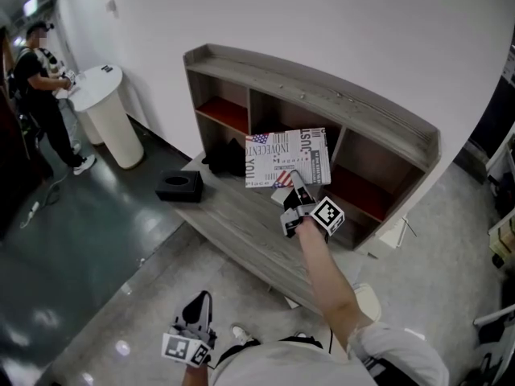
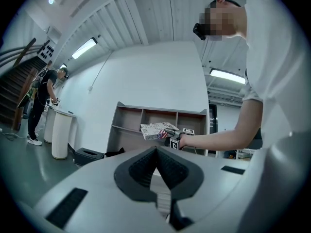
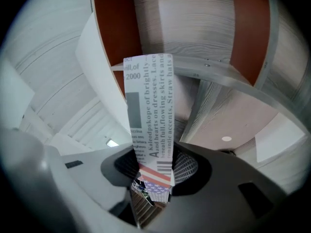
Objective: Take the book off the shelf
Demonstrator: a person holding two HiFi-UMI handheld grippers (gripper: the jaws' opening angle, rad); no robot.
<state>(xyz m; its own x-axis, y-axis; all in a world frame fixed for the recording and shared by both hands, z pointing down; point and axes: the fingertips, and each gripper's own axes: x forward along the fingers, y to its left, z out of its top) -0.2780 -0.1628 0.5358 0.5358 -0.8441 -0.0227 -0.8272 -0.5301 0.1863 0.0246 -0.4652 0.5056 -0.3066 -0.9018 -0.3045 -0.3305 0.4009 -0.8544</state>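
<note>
The book (image 1: 287, 158), printed like a newspaper with a flag at one corner, hangs in the air in front of the shelf's (image 1: 322, 95) middle compartments, above the grey ledge. My right gripper (image 1: 296, 190) is shut on its lower edge. In the right gripper view the book (image 3: 148, 106) stands edge-on between the pads of the right gripper (image 3: 154, 171). My left gripper (image 1: 193, 328) stays low by my body, far from the shelf. In its own view the left gripper (image 2: 156, 150) has its tips together and holds nothing. There the book (image 2: 154, 129) shows small in the distance.
A black tissue box (image 1: 179, 185) and a dark bundle (image 1: 221, 158) lie on the ledge's (image 1: 241, 227) left part. A white round pedestal table (image 1: 109, 123) stands far left with a person (image 1: 40, 95) beside it. White furniture (image 1: 503, 240) sits at the right edge.
</note>
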